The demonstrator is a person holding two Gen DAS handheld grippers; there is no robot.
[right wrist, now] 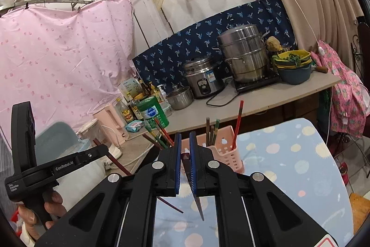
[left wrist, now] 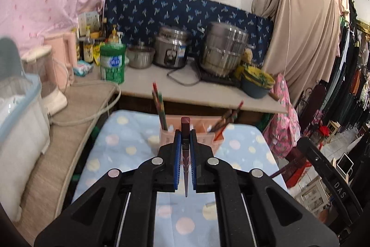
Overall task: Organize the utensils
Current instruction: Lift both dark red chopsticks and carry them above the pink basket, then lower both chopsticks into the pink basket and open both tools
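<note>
Left wrist view: left tongs (left wrist: pixel 185 149) pinch a dark red chopstick (left wrist: pixel 185 131), blunt end poking past the tips, point trailing back toward the camera. Just beyond the tips sits the pink utensil caddy (left wrist: pixel 203 129) on the dotted blue bench (left wrist: pixel 129 138); chopsticks already stand in its left and right compartments.

Right wrist view: right tongs (right wrist: pixel 184 149) are clamped on a second chopstick (right wrist: pixel 198 205), its point hanging below the pads. The caddy (right wrist: pixel 227 149) lies just past and to the right of these tips. To the left, the person's hand (right wrist: pixel 49 205) grips the other tool.

Step, as judged: carrying one chopstick per tool to the caddy. Next move needs each stick tipped upright over a compartment, then lowered and released.

Unclear: caddy is blurred and partly hidden behind both tongs; compartment count and contents uncertain. Right stick's upper end barely shows.
</note>
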